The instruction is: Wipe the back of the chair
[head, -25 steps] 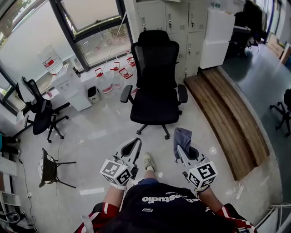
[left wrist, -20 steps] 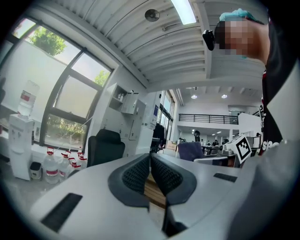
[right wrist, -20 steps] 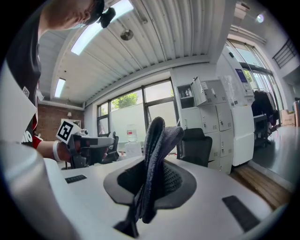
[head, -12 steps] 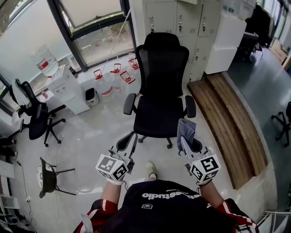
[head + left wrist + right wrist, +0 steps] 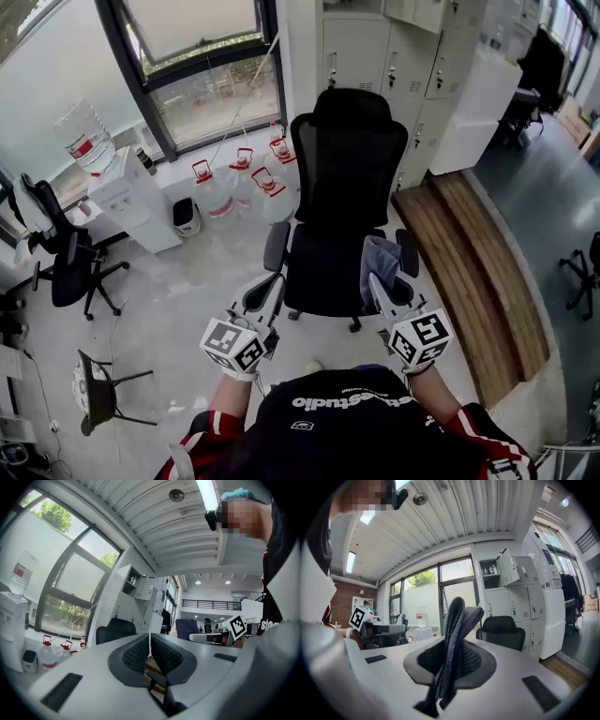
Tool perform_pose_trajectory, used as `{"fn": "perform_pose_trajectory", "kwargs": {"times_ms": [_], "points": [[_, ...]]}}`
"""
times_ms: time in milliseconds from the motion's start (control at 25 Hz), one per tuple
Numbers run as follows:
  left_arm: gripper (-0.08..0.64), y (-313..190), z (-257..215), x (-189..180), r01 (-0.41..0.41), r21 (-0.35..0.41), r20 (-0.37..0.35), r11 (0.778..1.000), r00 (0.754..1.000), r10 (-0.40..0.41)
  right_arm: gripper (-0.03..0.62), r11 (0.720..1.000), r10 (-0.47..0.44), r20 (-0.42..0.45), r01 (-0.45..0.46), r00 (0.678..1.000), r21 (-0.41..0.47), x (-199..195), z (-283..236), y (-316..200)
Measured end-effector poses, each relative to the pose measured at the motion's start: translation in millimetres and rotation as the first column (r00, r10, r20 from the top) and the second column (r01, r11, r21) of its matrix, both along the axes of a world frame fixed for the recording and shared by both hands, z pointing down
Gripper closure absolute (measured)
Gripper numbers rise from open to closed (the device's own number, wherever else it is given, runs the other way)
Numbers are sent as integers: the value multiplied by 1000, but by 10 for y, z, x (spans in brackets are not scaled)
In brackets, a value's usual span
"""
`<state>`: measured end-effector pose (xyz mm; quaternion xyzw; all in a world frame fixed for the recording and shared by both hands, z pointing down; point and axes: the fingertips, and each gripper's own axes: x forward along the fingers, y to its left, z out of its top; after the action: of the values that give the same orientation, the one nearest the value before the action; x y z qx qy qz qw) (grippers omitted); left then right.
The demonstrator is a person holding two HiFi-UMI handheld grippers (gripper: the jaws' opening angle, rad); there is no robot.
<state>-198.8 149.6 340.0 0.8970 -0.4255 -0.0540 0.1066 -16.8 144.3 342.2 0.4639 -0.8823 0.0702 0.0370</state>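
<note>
Head view shows the black chair (image 5: 342,187) just ahead of both grippers, its seat toward the person. The right gripper (image 5: 377,286) clamps a grey cloth (image 5: 380,258). The left gripper (image 5: 267,295) is closed on nothing.

the chair (image 5: 330,272) stands straight ahead of both tools, seat toward the person, with its tall backrest (image 5: 352,155) on the far side. the left tool (image 5: 268,292) sits just beside the armrest at the left (image 5: 276,246), and the right tool (image 5: 375,281) is near the armrest at the right (image 5: 407,251). these two armrests flank the seat and narrow the way in from either side. above the seat the path to the backrest is open. behind the backrest stand lockers (image 5: 394,56), and water jugs (image 5: 239,183) crowd the floor to its far left. a wooden platform (image 5: 478,272) runs along the right. bare floor (image 5: 187,281) lies open on the left, up to a water dispenser (image 5: 131,202).
</note>
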Motion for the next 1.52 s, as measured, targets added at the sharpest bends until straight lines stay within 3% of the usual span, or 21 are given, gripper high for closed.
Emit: {"fn": "perform_pose_trajectory", "kwargs": {"times_ms": [520, 1120, 1520], "points": [[529, -981, 331, -89, -4, -37, -9, 999, 1000, 3, 525, 1000, 5, 15, -5, 1000, -31, -82, 329, -1081], [529, -3275, 42, 271, 7, 8, 64, 1000, 998, -7, 526, 999, -38, 138, 38, 990, 7, 121, 213, -3525], [529, -4118, 128, 364, 45, -14, 96, 999, 994, -43, 528, 991, -117, 143, 126, 983, -51, -48, 627, -4472]]}}
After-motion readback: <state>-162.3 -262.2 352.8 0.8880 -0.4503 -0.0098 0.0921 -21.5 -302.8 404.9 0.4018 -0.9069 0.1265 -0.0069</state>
